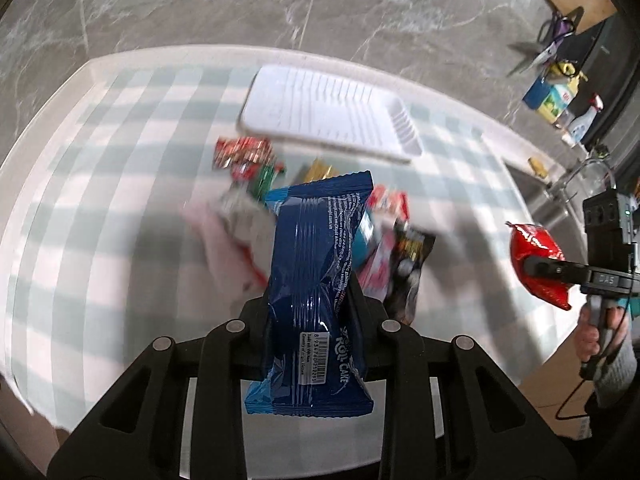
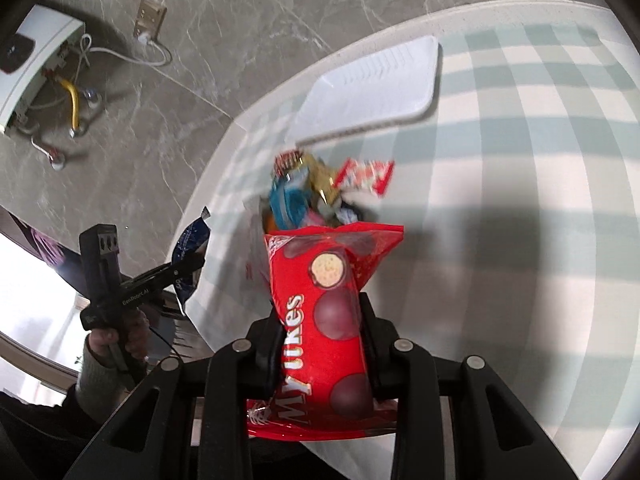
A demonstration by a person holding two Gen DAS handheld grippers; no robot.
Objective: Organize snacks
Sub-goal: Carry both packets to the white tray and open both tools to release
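Note:
A blue roll-cake packet [image 1: 316,264] stands upright between the fingers of my left gripper [image 1: 310,296], which is shut on it above the table. My right gripper [image 2: 320,312] is shut on a red chocolate-ball snack bag [image 2: 324,320]. Each wrist view shows the other gripper off to the side: the right gripper [image 1: 538,270] with its red bag [image 1: 536,240], the left gripper [image 2: 188,268] with its blue packet [image 2: 194,236]. Below lies a mixed pile of snack packets [image 1: 256,184] [image 2: 312,192], blurred. Beyond it sits a white tray [image 1: 312,104] [image 2: 372,92] with nothing in it.
A green-and-white checked cloth [image 1: 120,200] covers the table. A sink with a tap [image 1: 576,176], a spray bottle [image 1: 582,124] and scissors [image 1: 540,56] are at the right. A person's hand [image 2: 116,340] holds the left gripper. The wall is grey marble [image 2: 248,20].

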